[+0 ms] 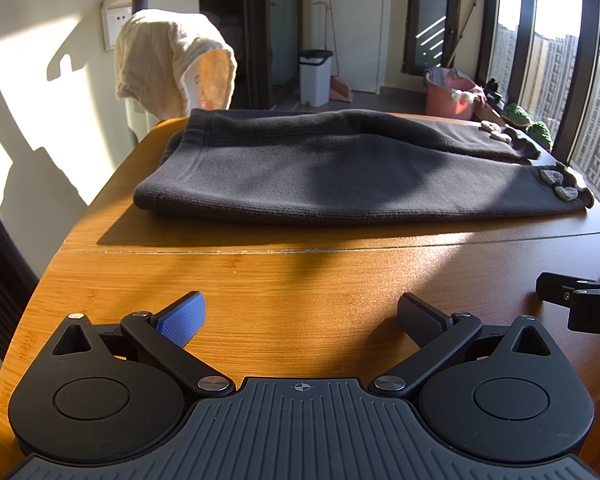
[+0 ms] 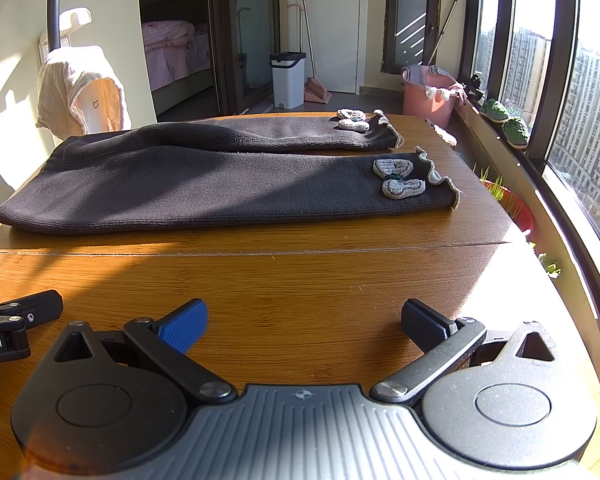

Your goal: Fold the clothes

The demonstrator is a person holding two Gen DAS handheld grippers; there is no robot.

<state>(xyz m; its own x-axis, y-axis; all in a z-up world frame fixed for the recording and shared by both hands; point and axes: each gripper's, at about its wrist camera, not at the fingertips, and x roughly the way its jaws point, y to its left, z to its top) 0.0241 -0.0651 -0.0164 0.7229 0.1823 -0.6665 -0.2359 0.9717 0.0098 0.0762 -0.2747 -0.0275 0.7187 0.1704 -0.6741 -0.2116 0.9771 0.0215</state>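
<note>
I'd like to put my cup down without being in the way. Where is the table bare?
Bare wood lies between the dark trousers and the two hand-held grippers, left and right. The far half of the table is covered by the trousers.

Ahead of my left gripper the trousers are dark, matt ribbed knit cloth. Under me, the table is glossy grained wood. My fingers carry textured, probably rubber, pads on matt black plastic, with shiny metal pivots. Far left, a towel looks rough and crinkled.

left tool: "ot.AI" partly cut | right tool: "D" partly cut
</note>
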